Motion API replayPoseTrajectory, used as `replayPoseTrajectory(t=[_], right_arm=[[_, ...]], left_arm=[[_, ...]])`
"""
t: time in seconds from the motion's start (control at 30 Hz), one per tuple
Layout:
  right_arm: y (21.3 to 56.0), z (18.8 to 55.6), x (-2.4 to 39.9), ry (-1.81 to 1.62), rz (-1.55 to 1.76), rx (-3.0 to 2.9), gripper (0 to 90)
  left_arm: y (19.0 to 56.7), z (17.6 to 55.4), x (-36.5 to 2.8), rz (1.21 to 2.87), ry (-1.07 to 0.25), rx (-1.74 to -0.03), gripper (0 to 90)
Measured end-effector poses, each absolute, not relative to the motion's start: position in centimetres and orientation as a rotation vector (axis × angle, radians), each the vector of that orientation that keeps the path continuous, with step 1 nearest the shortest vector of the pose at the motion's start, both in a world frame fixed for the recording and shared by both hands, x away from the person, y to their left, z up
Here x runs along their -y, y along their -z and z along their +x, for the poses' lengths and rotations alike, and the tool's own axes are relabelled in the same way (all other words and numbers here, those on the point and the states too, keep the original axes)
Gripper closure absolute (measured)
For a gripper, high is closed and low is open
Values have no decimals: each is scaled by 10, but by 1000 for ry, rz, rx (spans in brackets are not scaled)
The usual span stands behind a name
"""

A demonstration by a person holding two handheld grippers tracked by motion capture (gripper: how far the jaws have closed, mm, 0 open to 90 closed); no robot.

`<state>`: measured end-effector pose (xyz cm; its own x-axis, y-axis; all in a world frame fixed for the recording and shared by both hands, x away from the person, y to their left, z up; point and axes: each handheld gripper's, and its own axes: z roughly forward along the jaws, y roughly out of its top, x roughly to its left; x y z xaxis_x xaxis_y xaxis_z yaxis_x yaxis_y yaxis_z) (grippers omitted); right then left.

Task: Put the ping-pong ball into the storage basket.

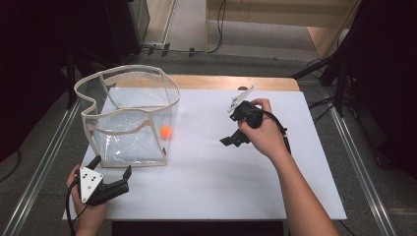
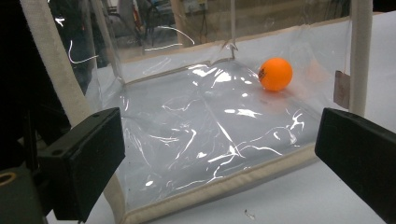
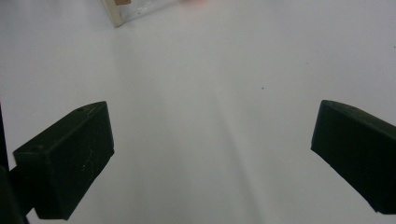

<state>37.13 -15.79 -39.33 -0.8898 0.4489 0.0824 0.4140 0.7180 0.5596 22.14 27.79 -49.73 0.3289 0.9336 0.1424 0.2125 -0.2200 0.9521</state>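
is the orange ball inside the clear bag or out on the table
Inside. The orange ball rests on the floor of the clear bag, near a far corner, seen through its wall in the left gripper view.

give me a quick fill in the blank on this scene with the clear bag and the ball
1. The ball inside the clear bag is ______ in colour.
2. The ball lies on the bag's floor near its ______ side, as the high view shows it.
3. The left hand-held gripper has its jaws ______, facing the bag.
4. The right hand-held gripper holds ______ over the white table.

Missing words: orange; right; open; nothing
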Motion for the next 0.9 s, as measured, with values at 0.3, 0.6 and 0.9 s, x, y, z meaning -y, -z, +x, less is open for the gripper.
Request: replayPoseTrajectory(t=[0.3, 0.6, 0.9], right_arm=[[398, 367, 169, -913, 748, -2846, 0], [405, 361, 182, -936, 786, -2821, 0], [416, 352, 197, -978, 823, -2782, 0]], left_arm=[[497, 221, -278, 1660, -970, -1049, 21], [497, 221, -278, 1660, -971, -1049, 21], [497, 221, -278, 1659, -973, -1049, 21]])
